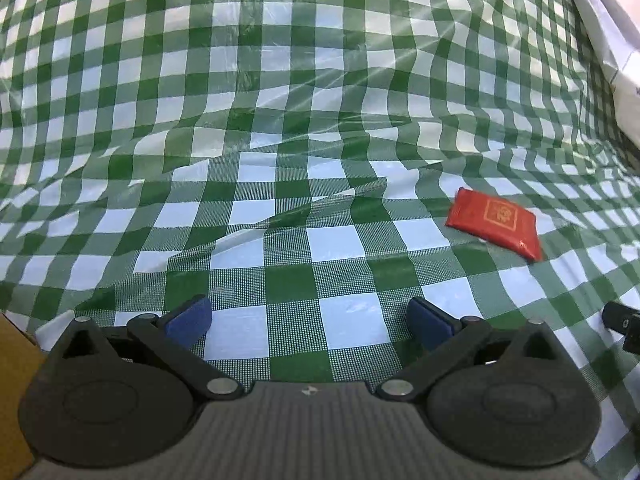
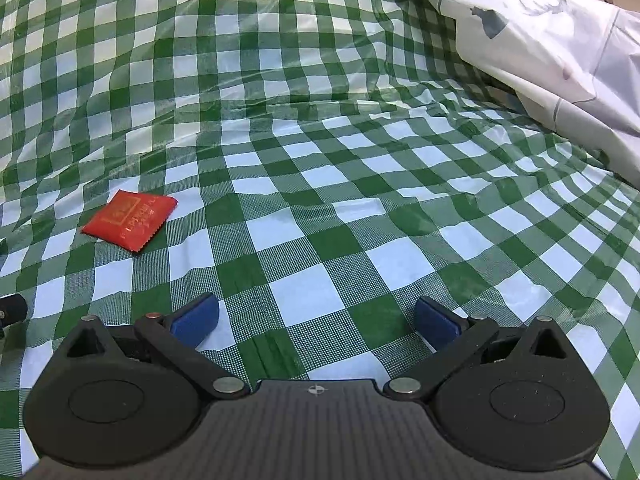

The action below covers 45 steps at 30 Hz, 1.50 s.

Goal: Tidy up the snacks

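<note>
A flat red snack packet (image 1: 495,223) lies on the green-and-white checked cloth, ahead and to the right of my left gripper (image 1: 310,322). The same red packet (image 2: 130,220) shows ahead and to the left of my right gripper (image 2: 316,320). Both grippers hover low over the cloth, open, with nothing between their blue pads (image 1: 190,320) (image 2: 436,322). Neither touches the packet.
The wrinkled checked cloth (image 1: 304,128) rises into a fold behind the packet. A white plastic sheet or bag (image 2: 560,48) lies at the far right. A brown cardboard edge (image 1: 14,392) sits at the lower left. A black part of the other gripper (image 1: 624,324) pokes in at the right.
</note>
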### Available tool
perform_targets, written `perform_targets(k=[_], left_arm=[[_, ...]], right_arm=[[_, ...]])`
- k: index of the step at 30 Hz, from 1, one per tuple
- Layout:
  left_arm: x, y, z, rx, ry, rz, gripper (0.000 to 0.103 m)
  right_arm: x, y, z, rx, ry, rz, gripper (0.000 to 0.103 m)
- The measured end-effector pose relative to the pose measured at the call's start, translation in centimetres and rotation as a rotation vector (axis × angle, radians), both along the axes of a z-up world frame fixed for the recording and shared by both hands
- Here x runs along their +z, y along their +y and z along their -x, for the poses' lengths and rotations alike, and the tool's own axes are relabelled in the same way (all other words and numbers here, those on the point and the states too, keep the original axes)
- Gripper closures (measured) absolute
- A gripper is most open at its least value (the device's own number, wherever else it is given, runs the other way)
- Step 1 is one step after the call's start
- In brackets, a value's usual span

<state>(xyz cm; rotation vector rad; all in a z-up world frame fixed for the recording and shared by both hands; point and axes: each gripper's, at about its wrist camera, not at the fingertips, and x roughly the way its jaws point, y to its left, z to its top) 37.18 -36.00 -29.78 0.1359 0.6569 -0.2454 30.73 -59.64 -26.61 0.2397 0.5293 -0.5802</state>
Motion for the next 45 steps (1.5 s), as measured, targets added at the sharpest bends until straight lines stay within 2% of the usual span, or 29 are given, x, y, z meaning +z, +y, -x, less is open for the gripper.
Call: perform_targets(k=[45], left_arm=[[0.13,-0.06,-0.21,-0.002,0.003,0.009,0.000]], right_arm=[[0.12,0.11,-0.04,-0.002,0.001,0.000,0.000]])
